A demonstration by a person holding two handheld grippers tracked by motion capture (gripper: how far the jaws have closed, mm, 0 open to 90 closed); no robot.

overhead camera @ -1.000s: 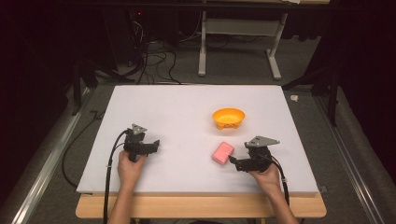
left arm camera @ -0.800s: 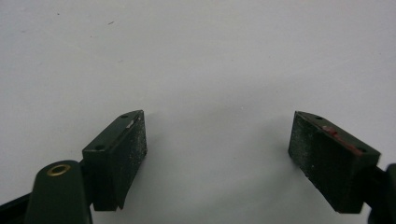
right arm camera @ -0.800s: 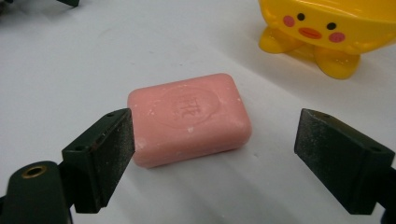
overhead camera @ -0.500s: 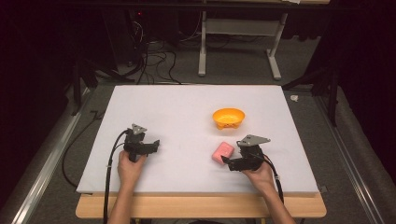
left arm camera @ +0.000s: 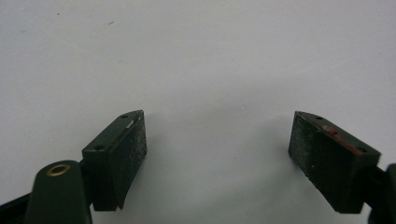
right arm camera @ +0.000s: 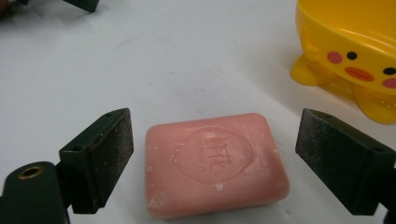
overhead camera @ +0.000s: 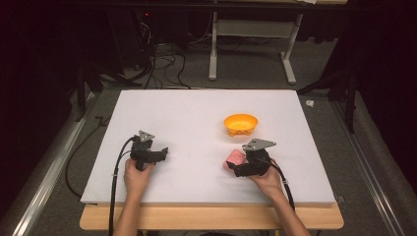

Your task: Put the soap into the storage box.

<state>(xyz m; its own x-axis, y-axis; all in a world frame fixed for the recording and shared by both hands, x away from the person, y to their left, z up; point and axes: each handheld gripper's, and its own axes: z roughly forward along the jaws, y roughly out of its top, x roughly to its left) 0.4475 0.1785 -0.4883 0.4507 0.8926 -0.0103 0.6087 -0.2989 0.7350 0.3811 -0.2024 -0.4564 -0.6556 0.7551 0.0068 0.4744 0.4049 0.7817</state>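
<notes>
White table: our right gripper fingers released, straddling pink soap lower centre; left gripper fingers released, nothing between.

Soap between fingers, bowl beside

The right tool has closed in around the soap.

**Materials and finish**

We see a matt white surface with a bare wood front edge. Pink soap bar: waxy, smooth, embossed stamp, chalky scuffs. Yellow bowl: glossy plastic. Right tool pads: matt black, gritty, dusty.
</notes>
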